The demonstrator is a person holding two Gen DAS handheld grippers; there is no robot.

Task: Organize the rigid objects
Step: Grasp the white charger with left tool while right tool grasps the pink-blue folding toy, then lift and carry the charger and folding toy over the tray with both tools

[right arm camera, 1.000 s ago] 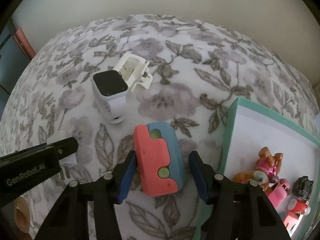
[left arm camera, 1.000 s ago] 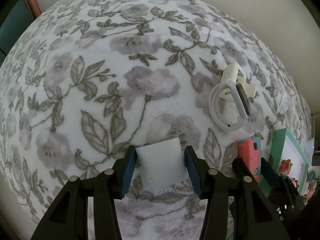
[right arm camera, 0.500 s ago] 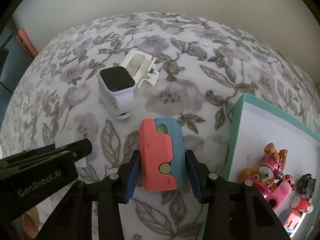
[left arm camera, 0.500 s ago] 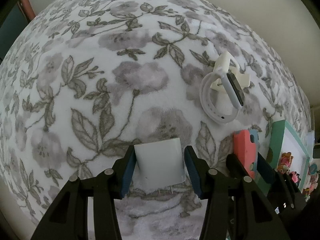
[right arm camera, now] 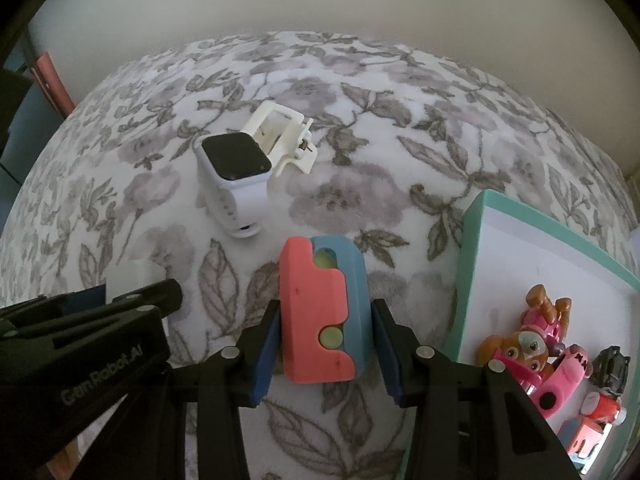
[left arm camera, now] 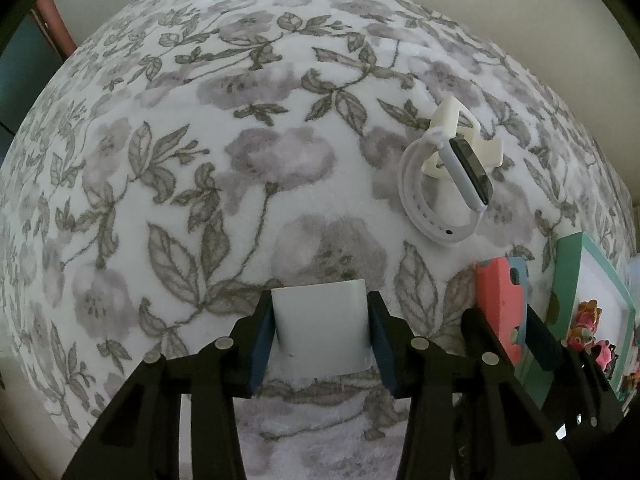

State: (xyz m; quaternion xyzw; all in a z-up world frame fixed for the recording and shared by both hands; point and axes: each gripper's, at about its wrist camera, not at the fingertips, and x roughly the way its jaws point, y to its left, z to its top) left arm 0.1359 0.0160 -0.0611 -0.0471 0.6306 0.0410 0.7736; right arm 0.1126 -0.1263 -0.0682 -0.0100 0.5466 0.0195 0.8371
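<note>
While both claws closed, each apparently grips its block.

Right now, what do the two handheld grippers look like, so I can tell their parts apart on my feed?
Both match: the left gripper and right gripper have matte black plastic finger arms with silver rivets and dark blue pads lining the inner faces. In the right wrist view, the left gripper's black body carries pale "GenRobot.AI" lettering. No cables, sleeves or hands show.

Black claw [left arm camera: 320, 336] arms, blue pads, silver screws, white "GenRobot.AI" lettering
</note>
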